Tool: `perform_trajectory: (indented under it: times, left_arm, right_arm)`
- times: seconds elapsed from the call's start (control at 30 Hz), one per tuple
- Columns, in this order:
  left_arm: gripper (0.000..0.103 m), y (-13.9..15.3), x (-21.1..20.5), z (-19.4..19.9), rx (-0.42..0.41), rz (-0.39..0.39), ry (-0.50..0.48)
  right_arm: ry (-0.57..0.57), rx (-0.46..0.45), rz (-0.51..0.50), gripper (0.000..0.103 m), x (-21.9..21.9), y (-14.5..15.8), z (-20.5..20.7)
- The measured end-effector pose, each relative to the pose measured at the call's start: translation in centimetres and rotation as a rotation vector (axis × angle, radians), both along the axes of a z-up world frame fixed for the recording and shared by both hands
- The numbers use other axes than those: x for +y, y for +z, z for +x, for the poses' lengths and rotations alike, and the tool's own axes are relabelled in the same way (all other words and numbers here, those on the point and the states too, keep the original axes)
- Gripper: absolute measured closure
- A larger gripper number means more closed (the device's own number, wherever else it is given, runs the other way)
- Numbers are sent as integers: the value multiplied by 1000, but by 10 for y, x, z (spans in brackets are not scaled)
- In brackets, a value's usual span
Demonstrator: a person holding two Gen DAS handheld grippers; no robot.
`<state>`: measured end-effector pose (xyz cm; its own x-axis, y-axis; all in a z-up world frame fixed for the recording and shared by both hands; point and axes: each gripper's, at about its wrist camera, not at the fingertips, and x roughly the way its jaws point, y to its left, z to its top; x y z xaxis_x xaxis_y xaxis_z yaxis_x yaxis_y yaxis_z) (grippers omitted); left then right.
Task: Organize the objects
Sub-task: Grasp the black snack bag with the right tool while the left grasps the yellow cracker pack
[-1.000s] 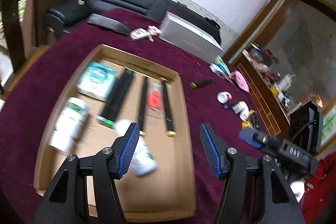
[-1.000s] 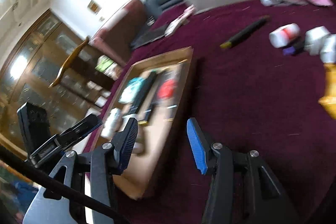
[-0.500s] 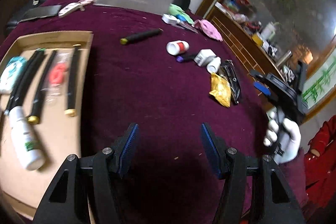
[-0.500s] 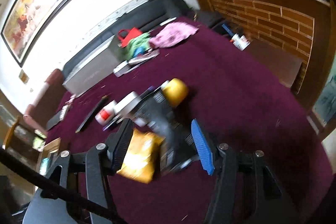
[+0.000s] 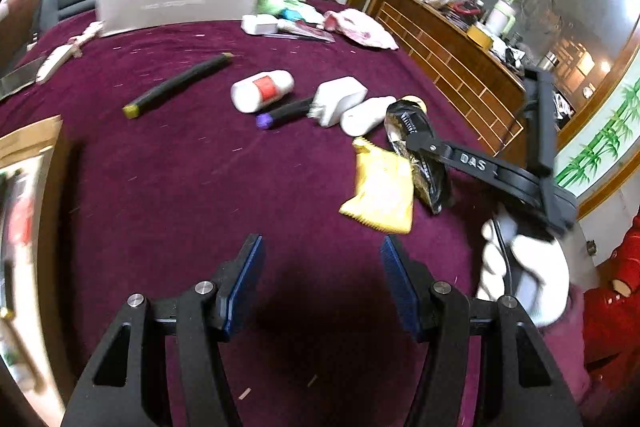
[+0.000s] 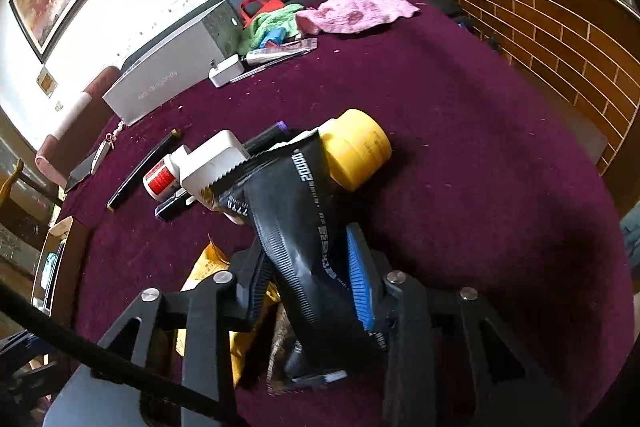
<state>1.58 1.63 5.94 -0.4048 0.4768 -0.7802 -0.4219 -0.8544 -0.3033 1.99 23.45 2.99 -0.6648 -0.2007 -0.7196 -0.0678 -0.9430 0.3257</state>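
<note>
My right gripper [image 6: 308,267] is shut on a black foil packet [image 6: 296,211] with white print; the same black packet [image 5: 416,151] shows under the right gripper's arm in the left wrist view. A yellow snack packet [image 5: 380,191] lies beside it, also seen in the right wrist view [image 6: 208,267]. Behind them lie a yellow round tub [image 6: 356,147], a white adapter [image 5: 340,99], a white red-labelled bottle [image 5: 262,91], a purple-capped marker [image 5: 284,113] and a black pen [image 5: 176,85]. My left gripper [image 5: 322,271] is open and empty above bare maroon cloth. The cardboard tray [image 5: 36,155] is at the far left.
A grey box [image 5: 176,1] stands at the table's far edge, with green cloth [image 6: 268,23], a pink cloth [image 6: 356,9] and a white charger [image 6: 226,71] near it. A wooden brick-pattern cabinet [image 6: 560,23] runs along the right. A black sofa is behind the table.
Both grippers swung right from the tray to the loose items. The right gripper closed on the black packet. The left gripper stayed open.
</note>
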Motion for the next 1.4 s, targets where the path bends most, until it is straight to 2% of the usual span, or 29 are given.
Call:
perform_trajectory:
  times: [0.07, 0.13, 0.33, 0.43, 0.5, 0.63, 0.7, 0.77, 0.87, 1.0, 1.13, 1.23, 1.33, 1.37, 1.4]
  left_arm:
    - [49, -6, 20, -8, 4, 14, -25]
    - [49, -9, 39, -14, 28, 9, -64]
    - [49, -20, 89, -25, 156, -107, -193]
    - [50, -31, 106, -28, 178, -178, -229]
    - [50, -38, 112, -30, 174, -195, -248]
    - [50, -44, 122, -24, 215, -234, -279]
    - [62, -43, 118, -24, 211, -224, -278]
    - [64, -41, 115, -27, 180, -191, -271]
    - [64, -31, 98, -24, 163, -123, -243]
    - [64, -11, 72, -11, 186, -74, -214]
    - [64, 9, 39, 11, 225, -39, -168]
    - [64, 17, 16, 22, 245, -30, -126]
    - [64, 21, -15, 33, 232, 22, -67]
    - [64, 22, -22, 35, 229, 29, -52]
    - [64, 23, -32, 39, 232, 39, -27]
  right_arm:
    - [-23, 5, 5, 77, 5, 1, 4]
    - [-40, -2, -34, 77, 13, 0, 5]
    - [-67, -23, -134, 75, 28, -5, 2]
    - [-72, -28, -146, 75, 29, -5, 2]
    - [-74, -35, -153, 73, 28, -7, 1]
    - [-85, -48, -182, 71, 31, -11, -1]
    - [-90, -51, -186, 68, 32, -12, -1]
    - [-92, -62, -193, 66, 32, -15, -3]
    - [-95, -55, -200, 65, 33, -15, -2]
    - [-91, -41, -215, 57, 32, -15, -2]
    - [-83, -31, -156, 57, 25, -13, -3]
    - [-59, -13, -76, 52, 14, -13, -4]
    - [-53, 4, -1, 52, 5, -13, -3]
    - [-54, 7, -1, 52, 5, -13, -3]
    - [-63, 9, -10, 56, 8, -13, -2]
